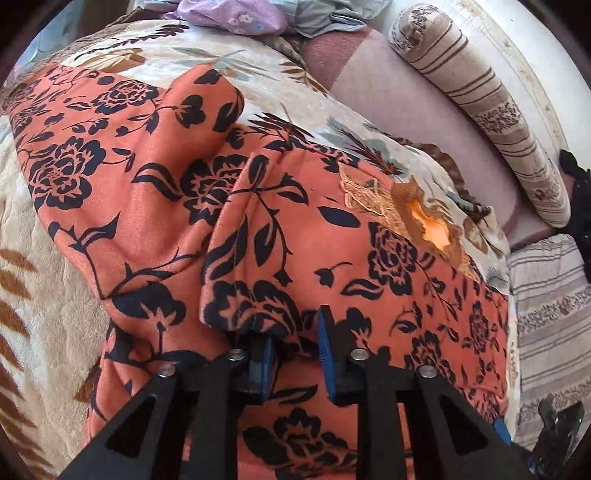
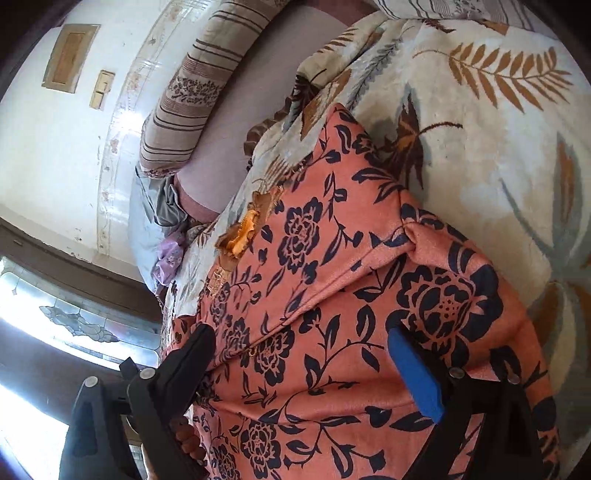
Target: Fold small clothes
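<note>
left wrist view: the orange floral garment (image 1: 155,206) lies spread on a cream leaf-print blanket (image 1: 44,258). the left gripper (image 1: 295,343) has its jaws a little apart, a fold of the garment's cloth draped over the left one; whether it is pinched, i cannot tell. a striped bolster (image 1: 480,107) lies beyond.

right wrist view: the right gripper (image 2: 306,354) hangs over the garment (image 2: 332,295), jaws wide apart.

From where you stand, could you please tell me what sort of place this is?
Probably a bedroom or sitting room at home: the orange garment with black flowers lies on a plush cream blanket with leaf print, beside a striped beige bolster cushion, and a loose heap of lilac and grey clothes sits behind.
</note>
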`<state>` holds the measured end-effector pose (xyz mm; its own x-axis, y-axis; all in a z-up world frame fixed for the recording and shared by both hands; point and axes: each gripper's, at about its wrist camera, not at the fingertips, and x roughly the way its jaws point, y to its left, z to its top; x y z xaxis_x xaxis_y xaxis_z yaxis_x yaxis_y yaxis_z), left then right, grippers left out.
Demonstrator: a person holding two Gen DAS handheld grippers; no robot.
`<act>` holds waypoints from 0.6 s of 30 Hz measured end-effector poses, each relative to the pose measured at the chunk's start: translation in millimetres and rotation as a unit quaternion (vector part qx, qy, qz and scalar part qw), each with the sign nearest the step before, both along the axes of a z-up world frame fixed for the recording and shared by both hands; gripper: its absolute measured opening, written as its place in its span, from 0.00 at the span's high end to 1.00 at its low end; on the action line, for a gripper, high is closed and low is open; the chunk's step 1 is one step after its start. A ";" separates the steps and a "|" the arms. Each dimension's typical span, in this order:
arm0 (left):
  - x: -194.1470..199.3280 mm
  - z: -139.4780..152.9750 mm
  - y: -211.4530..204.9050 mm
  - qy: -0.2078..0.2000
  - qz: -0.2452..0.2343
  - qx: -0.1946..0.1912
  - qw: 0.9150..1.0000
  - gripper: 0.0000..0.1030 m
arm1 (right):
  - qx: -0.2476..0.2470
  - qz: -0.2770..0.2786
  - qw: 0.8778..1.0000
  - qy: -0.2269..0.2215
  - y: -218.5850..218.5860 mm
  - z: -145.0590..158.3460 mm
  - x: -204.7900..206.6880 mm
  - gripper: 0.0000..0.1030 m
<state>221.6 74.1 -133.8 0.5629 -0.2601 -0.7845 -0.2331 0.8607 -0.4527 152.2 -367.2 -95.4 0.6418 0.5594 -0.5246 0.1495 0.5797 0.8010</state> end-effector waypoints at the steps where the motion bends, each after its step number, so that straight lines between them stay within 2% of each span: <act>1: -1.8 4.3 3.9 -0.005 0.005 -0.008 1.000 0.65 | 0.005 0.004 1.000 -0.004 -0.6 4.9 2.7 0.07; 2: -6.0 6.9 8.9 -0.015 0.013 -0.012 1.000 0.50 | 0.011 0.009 1.000 -0.010 -1.0 10.4 7.9 0.07; 3: -7.9 6.9 12.8 -0.024 0.022 -0.012 0.999 0.40 | 0.014 0.016 1.000 -0.017 0.1 16.2 14.9 0.07; 5: -9.3 -0.9 16.2 -0.025 0.009 -0.013 1.000 0.41 | 0.014 0.031 0.999 -0.026 2.3 24.4 38.0 0.07; 7: -7.7 2.0 16.0 -0.026 0.007 -0.006 1.000 0.41 | 0.013 0.033 0.999 -0.022 -0.7 19.4 68.2 0.07; 9: -4.2 1.7 14.9 -0.023 0.010 -0.004 1.000 0.41 | -0.026 0.004 0.999 0.028 -14.7 -8.0 101.3 0.07; 10: -1.5 -6.8 13.9 -0.025 0.013 -0.009 1.000 0.41 | -0.010 -0.011 0.997 0.074 -25.6 -32.5 115.4 0.07; 11: 0.4 -9.1 13.6 -0.025 0.014 -0.014 0.999 0.41 | 0.023 -0.027 0.996 0.082 -33.4 -39.2 119.2 0.07; 12: 0.9 -9.1 15.5 -0.026 0.014 -0.020 0.999 0.41 | 0.028 -0.041 0.995 0.082 -35.0 -28.3 118.7 0.07; 13: -0.7 -9.8 17.8 -0.027 0.015 -0.026 0.999 0.41 | 0.018 -0.036 0.997 0.059 -30.8 -9.1 118.0 0.06; 15: -0.2 -10.4 20.2 -0.025 0.023 -0.036 0.999 0.40 | -0.013 0.000 0.999 -0.029 -18.9 26.2 118.4 0.07; 16: -2.8 -9.4 21.4 -0.026 0.025 -0.040 0.999 0.38 | -0.055 -0.002 0.998 -0.038 -16.8 31.8 122.4 0.07; 17: -3.1 -8.7 20.7 -0.030 0.023 -0.040 0.998 0.35 | -0.095 -0.014 0.995 -0.013 -18.8 23.7 131.6 0.07; 18: -3.2 -8.3 18.5 -0.033 0.020 -0.036 0.999 0.33 | -0.115 -0.018 0.993 0.033 -23.8 4.8 141.7 0.07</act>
<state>218.4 92.6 -142.1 0.6233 -0.2903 -0.7262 -0.2345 0.8165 -0.5276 293.9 -391.1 -90.5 0.6198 0.3973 -0.6768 0.2208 0.7393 0.6362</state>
